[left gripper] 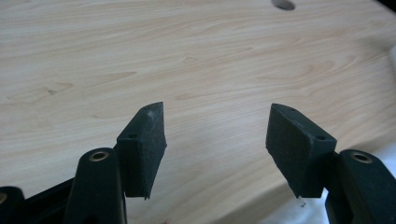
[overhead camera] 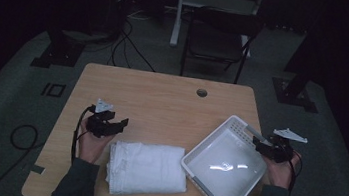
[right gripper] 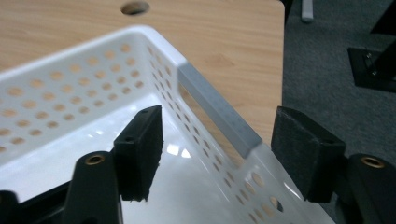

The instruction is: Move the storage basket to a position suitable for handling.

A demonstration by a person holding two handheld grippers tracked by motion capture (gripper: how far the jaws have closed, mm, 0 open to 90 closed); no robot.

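Observation:
A folded white cloth [overhead camera: 146,168] lies on the wooden table [overhead camera: 162,101] near the front edge. To its right stands an empty white perforated basket [overhead camera: 224,165], turned at an angle. My left gripper [overhead camera: 118,124] is open just above the cloth's far left corner, with bare tabletop between its pads [left gripper: 142,147]; a bit of the cloth [left gripper: 299,212] peeks in at the bottom right. My right gripper [overhead camera: 260,145] is open and straddles the basket's right wall at its grey handle [right gripper: 217,109], one pad [right gripper: 140,149] inside the basket [right gripper: 70,93] and the other outside.
A round cable hole [overhead camera: 202,92] sits at the table's far right. Behind the table stand a dark folding chair [overhead camera: 217,38] and a white post [overhead camera: 178,13]. Cables [overhead camera: 123,46] trail over the grey floor. The table's right edge is close to the basket.

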